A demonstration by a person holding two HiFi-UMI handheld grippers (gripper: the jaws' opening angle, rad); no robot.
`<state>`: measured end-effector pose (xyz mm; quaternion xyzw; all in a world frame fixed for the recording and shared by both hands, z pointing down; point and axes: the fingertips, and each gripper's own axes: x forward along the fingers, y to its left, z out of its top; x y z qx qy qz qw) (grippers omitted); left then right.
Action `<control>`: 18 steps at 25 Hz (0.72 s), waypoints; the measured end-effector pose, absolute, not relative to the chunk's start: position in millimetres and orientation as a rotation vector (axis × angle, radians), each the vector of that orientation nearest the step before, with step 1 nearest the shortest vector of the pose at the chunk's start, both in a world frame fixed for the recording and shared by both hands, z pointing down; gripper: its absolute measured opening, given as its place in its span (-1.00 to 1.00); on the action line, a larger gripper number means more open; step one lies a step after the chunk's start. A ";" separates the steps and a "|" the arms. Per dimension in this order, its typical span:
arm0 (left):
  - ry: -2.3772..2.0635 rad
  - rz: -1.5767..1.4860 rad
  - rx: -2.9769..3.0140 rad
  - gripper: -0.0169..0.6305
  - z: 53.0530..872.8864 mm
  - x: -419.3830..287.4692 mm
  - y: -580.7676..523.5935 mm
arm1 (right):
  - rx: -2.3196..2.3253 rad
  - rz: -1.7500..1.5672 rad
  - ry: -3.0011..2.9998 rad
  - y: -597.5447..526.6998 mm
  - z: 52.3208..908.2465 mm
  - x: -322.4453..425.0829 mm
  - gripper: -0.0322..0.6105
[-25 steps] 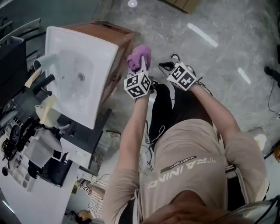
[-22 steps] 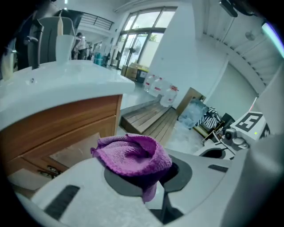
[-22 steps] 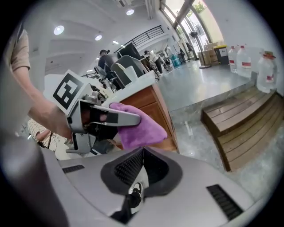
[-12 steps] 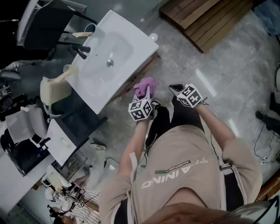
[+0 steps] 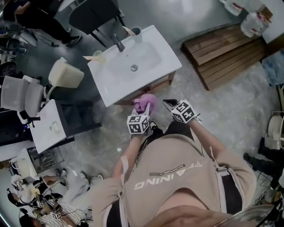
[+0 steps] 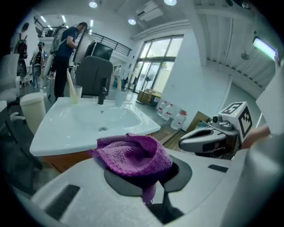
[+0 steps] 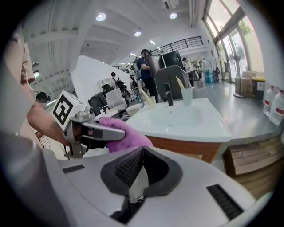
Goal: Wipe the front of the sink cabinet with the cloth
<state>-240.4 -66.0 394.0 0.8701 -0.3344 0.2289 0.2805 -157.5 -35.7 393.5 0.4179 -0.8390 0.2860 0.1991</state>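
grey floor (image 5: 222,104), one sink cabinet (image 5: 138,66), one cloth (image 5: 145,102) in left claw (image 5: 144,111)

Bright, even indoor light: ceiling lamps (image 7: 100,17) shine high above the sink (image 5: 165,63), and tall windows (image 6: 153,73) glow behind it. Pale glare marks the floor (image 5: 188,6) beyond the sink. Both gripper views bulge, blackening at the corners.

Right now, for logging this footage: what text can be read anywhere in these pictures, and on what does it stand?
"TRAINING": on the person's shirt, seen upside down.
Small label strip beside it: too small to read.
Bottle labels: too small to read.
Marker cubes: square patterns only, no words.
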 end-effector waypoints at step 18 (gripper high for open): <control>-1.085 0.344 2.364 -0.80 299.0 -313.7 -96.5 | 1.189 0.402 -2.426 -56.2 261.7 -189.7 -0.86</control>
